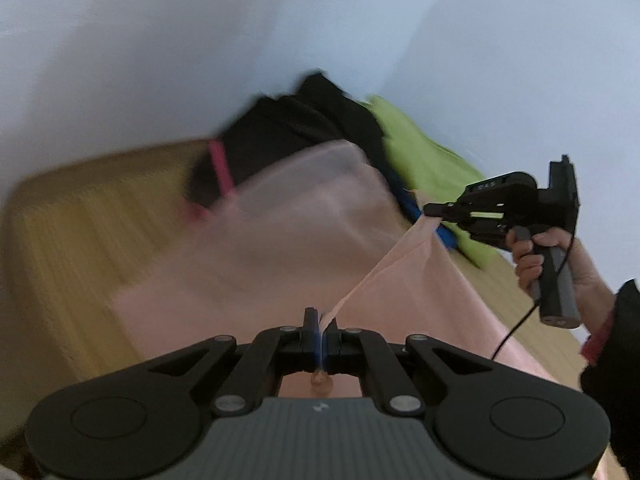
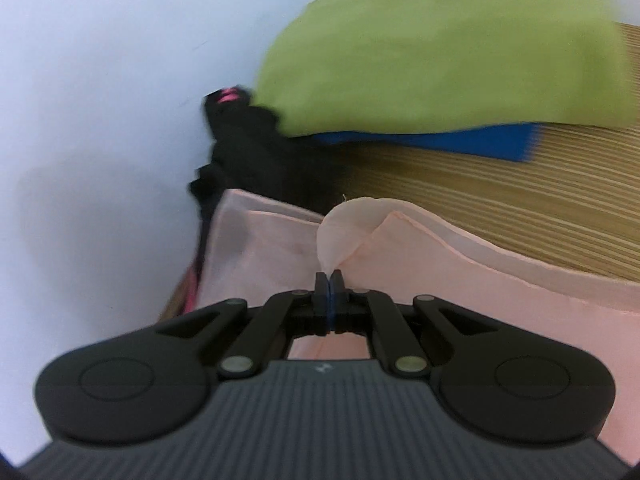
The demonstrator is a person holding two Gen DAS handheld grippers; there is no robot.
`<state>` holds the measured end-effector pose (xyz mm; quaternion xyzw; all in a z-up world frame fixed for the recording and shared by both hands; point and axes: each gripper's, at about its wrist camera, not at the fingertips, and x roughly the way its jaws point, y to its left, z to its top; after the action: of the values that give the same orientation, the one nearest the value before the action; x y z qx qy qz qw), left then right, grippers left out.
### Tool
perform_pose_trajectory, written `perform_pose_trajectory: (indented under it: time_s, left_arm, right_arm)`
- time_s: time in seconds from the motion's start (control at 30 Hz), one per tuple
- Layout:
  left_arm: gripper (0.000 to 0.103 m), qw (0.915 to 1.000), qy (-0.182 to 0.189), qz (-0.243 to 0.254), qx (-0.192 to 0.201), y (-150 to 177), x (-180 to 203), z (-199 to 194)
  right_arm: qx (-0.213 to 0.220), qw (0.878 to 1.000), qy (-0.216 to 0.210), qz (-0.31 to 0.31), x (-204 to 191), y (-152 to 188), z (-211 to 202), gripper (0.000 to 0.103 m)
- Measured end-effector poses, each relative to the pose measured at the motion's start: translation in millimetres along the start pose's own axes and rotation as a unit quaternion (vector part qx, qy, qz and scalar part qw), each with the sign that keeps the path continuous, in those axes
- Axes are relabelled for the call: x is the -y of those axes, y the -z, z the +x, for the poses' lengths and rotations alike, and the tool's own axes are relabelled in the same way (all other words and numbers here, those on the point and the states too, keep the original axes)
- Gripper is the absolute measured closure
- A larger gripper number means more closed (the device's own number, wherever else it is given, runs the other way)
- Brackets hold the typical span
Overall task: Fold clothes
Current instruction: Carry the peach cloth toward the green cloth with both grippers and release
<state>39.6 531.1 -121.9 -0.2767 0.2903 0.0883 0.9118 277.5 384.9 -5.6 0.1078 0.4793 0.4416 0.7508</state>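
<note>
Wooden table (image 2: 500, 200) by pale wall (image 1: 160, 40); both grippers clamp the pink cloth (image 2: 440, 280).

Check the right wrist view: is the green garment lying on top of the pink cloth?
No. The green garment lies farther back over a blue piece, with bare striped table between it and the pink cloth.

Pink cloth (image 2: 460, 280): thin, matt, smooth weave. Green cloth (image 2: 440, 52): matt, soft. Black cloth (image 1: 296, 128): matt. Desk (image 2: 520, 200): ribbed, wood-look, matt. Tools (image 1: 322, 332) (image 2: 330, 280): matt black plastic, dull metal rivets.
</note>
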Motion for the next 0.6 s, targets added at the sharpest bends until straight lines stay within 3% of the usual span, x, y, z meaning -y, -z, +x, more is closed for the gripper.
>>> perform_pose_trajectory:
  time_s: [0.2,0.43,0.6]
  left_arm:
    - [0.102,0.9983,-0.050,-0.031,-0.002,-20.5,-37.4,22.6]
    - [0.100,0.9949,-0.088,-0.050,-0.007,-21.4,-66.6,35.2]
    - [0.086,0.9896,-0.131,-0.059,-0.014,-24.4,-75.9,46.5]
  right_arm:
    - [-0.017,1.000,-0.008,-0.023,-52.3,-6.5,71.8,0.100]
    - [-0.012,0.999,-0.021,-0.025,-74.0,-3.6,102.9,0.100]
    - [0.005,0.999,-0.015,-0.029,-82.2,-5.1,104.8,0.095]
